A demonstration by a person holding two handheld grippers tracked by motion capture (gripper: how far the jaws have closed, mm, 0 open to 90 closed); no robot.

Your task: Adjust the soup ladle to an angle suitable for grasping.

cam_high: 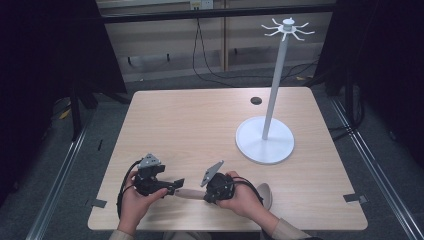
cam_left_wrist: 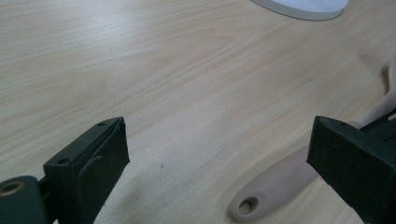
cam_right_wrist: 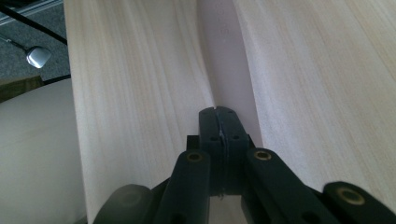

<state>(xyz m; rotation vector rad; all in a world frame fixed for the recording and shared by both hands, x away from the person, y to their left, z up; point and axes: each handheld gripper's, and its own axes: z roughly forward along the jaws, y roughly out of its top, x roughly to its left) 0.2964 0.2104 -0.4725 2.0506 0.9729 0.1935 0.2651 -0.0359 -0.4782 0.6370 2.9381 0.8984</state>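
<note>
Pale wood desk (cam_high: 200, 125), dark curtains to either side, grey floor with cables behind. White stand (cam_high: 265, 139) with a hooked crown sits on the far right part of the desk, well apart from the hands.

Both hands low at the near edge, forearms coming in from below. Left tongs (cam_high: 172, 186) point right, jaws spread wide. Right tongs (cam_high: 206, 194) point left toward them, hand (cam_high: 245, 197) wrapped over the body, grey plate tilted up.

A beige spatula (cam_high: 190, 194) lies flat between the two. High view gives only a short stretch of handle. Left gripper view adds the handle end with its hanging hole (cam_left_wrist: 247, 206) — lying between the open jaws, untouched. Right gripper view shows those jaws (cam_right_wrist: 218, 122) pressed together on what looks like the pale handle (cam_right_wrist: 229, 56), though the contact itself is hard to make out.
</note>
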